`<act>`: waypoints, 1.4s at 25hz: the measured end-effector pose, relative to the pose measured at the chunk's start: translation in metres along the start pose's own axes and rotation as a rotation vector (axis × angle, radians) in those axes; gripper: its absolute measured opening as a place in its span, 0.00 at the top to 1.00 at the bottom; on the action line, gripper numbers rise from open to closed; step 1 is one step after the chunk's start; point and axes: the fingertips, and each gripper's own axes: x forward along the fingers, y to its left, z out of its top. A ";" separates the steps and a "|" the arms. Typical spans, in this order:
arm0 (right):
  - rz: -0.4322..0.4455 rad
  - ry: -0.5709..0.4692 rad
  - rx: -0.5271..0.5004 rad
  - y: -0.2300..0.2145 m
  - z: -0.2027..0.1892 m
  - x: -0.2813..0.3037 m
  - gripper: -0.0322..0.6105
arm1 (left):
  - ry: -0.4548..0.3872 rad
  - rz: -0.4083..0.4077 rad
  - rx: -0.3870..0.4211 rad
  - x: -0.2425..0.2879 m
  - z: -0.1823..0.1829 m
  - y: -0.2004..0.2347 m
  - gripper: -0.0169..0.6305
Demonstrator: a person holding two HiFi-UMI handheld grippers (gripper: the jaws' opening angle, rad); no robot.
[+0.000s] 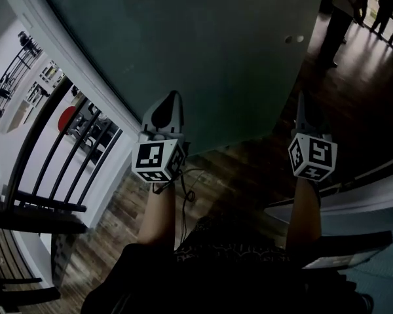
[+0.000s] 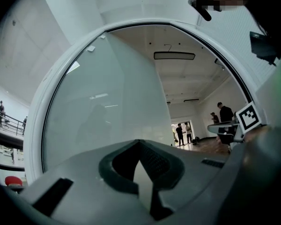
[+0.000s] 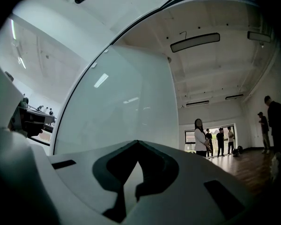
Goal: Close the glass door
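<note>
down at the near edge: the person's dark clothing [image 1: 203, 267], with a forearm [image 1: 158, 214] reaching forward on each side.
cable: a thin dark cable [image 1: 183, 198] hangs beside the left forearm.
marker cubes: one cube [image 1: 158, 160] sits at the back of the left claw and another [image 1: 312, 156] at the back of the right claw.
left claw: the left claw [image 1: 170, 100] has its two jaws pressed together at the tip, nothing between them. it points at the lower part of the glass. the tip seems to rest on the pane, though the angle does not settle it.
right claw: the right claw [image 1: 301, 103] is also pressed together and empty. it is held level with the left one, by the free edge of the pane.
floor: dark wood floor [image 1: 242, 175] runs under both claws.
glass door: the frosted glass door [image 1: 203, 51] stands right ahead and fills most of the view. it is ajar, with an open gap on its right.
fittings: two small round fittings [image 1: 294, 39] sit near that free edge.
door frame: a white frame [image 1: 56, 51] borders the pane on the left.
railing: a dark barred railing [image 1: 72, 142] stands left of the frame.
far room: several people [image 1: 344, 12] stand on the floor beyond the gap.
</note>
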 end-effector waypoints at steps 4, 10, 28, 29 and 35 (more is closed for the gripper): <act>-0.021 -0.005 -0.005 -0.018 -0.011 0.028 0.95 | -0.008 -0.021 0.007 0.039 -0.009 -0.002 0.97; -0.046 -0.007 -0.012 -0.042 -0.025 0.086 0.95 | -0.031 -0.045 0.014 0.111 -0.014 0.005 0.97; -0.126 0.021 -0.007 -0.062 -0.058 0.176 0.95 | -0.024 -0.085 -0.010 0.206 -0.041 0.048 0.97; -0.131 0.020 -0.007 -0.064 -0.059 0.175 0.95 | -0.024 -0.085 -0.008 0.205 -0.040 0.047 0.97; -0.132 0.032 -0.002 -0.087 -0.071 0.206 0.95 | -0.024 -0.073 -0.006 0.231 -0.041 0.044 0.97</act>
